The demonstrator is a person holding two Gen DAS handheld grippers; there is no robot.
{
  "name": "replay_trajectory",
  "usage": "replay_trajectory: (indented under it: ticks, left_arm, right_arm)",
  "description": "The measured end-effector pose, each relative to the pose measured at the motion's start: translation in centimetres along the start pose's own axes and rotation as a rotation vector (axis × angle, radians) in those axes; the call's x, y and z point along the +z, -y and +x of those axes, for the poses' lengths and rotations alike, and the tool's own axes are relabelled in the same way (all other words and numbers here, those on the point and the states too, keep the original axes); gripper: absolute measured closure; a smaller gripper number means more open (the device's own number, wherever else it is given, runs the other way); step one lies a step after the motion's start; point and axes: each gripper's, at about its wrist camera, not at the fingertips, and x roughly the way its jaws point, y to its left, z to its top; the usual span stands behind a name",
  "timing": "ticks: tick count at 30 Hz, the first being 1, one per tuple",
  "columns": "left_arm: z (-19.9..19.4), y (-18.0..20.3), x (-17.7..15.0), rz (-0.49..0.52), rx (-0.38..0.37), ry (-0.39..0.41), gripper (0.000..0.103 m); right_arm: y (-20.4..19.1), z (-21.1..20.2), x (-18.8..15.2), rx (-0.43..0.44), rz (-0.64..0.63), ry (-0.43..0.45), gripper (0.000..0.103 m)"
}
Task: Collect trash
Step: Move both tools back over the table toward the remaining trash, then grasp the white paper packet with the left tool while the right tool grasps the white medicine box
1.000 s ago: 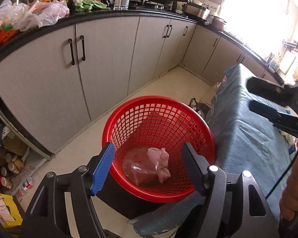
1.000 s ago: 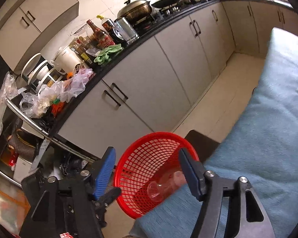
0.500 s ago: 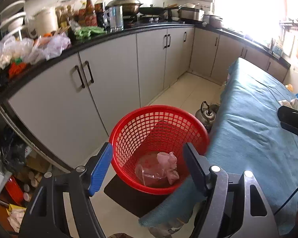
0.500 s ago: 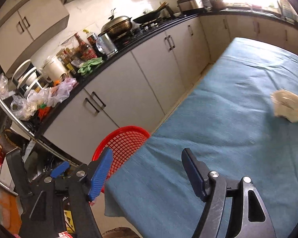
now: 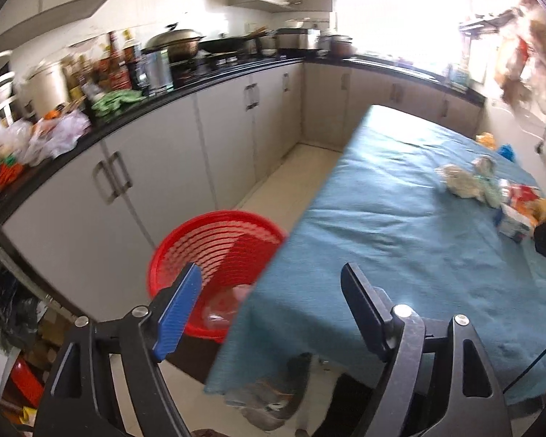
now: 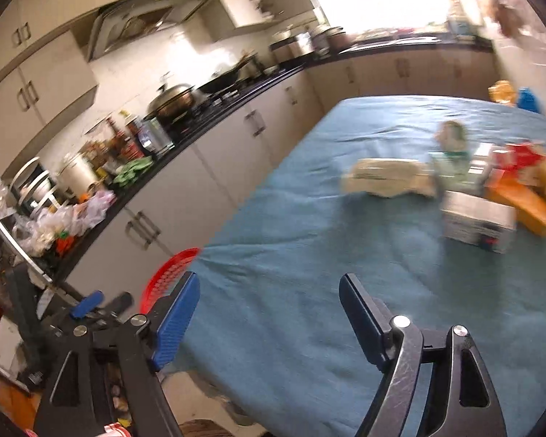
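Left gripper (image 5: 271, 307): jaws spread, nothing between them, positioned above the near table corner. Right gripper (image 6: 267, 315): jaws spread, unloaded, above the blue tablecloth (image 6: 309, 255). Red basket (image 5: 214, 255): on the floor beside the table, a clear bag (image 5: 218, 313) inside. Trash pile (image 6: 466, 185): farther along the cloth, blurred. Counter (image 5: 200, 76): beyond.

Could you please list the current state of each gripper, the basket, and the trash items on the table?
left gripper: open, empty.
right gripper: open, empty, above the table.
red basket: upright on the floor beside the table, plastic bag inside.
crumpled paper: lying on the blue tablecloth.
white box: lying on the tablecloth, uncollected.
orange packet: on the tablecloth, uncollected.
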Motion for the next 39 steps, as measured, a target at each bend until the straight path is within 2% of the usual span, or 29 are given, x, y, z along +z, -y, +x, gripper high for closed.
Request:
replay_trajectory:
  ticks: [8,13,16,18,20,23,25,27,30,34,37,38,39]
  left_arm:
    - [0.7,6.9,3.1,0.085,-0.196,-0.024,0.023]
    - [3.1,13.1,5.7,0.148,-0.337,-0.049,0.023]
    - [4.5,16.6,6.6,0.196,-0.381,-0.053,0.023]
    - [5.8,19.0,7.9,0.248,-0.414,-0.022,0.023]
    - [7.2,20.5,9.1,0.294,-0.415,-0.012,0.023]
    - [10.0,22.5,11.5,0.367,-0.428,-0.022,0.023]
    - [11.9,23.6,13.0,0.387,-0.464,-0.046,0.023]
    - [14.4,24.7,14.4,0.409,-0.53,-0.108,0.021]
    - [17.3,26.1,15.3,0.418,-0.56,-0.167,0.021]
    - [20.7,27.7,14.6,0.459,-0.603,-0.269,0.021]
    - [21.6,28.1,13.5,0.485,-0.63,-0.319,0.021]
    - [21.6,28.1,13.3,0.491,-0.639,-0.324,0.024]
    - [21.5,28.0,13.0,0.496,-0.656,-0.335,0.036]
  right_arm:
    - [10.0,-5.8,-1.3,-0.228,0.125,0.054,0.018]
    - [15.5,-7.1,-1.1,-0.275,0.226,0.075,0.018]
    - [17.8,-6.9,-0.3,-0.293,0.251,0.077,0.018]
    - [19.3,-6.5,0.6,-0.321,0.242,0.064,0.018]
    - [20.5,-6.0,1.4,-0.34,0.227,0.046,0.018]
    - [21.8,-4.9,2.5,-0.304,0.22,0.019,0.018]
    - [22.1,-4.1,3.0,-0.236,0.212,0.006,0.018]
    - [21.8,-3.2,3.5,-0.17,0.2,-0.01,0.018]
    - [20.7,-1.2,4.9,-0.106,0.147,-0.024,0.018]
    - [19.7,1.8,6.4,-0.095,0.077,-0.053,0.018]
    - [19.7,4.0,6.6,-0.092,0.046,-0.107,0.018]
    - [19.5,4.6,6.5,-0.087,0.034,-0.13,0.018]
    - [19.3,5.1,6.4,-0.082,0.028,-0.144,0.019]
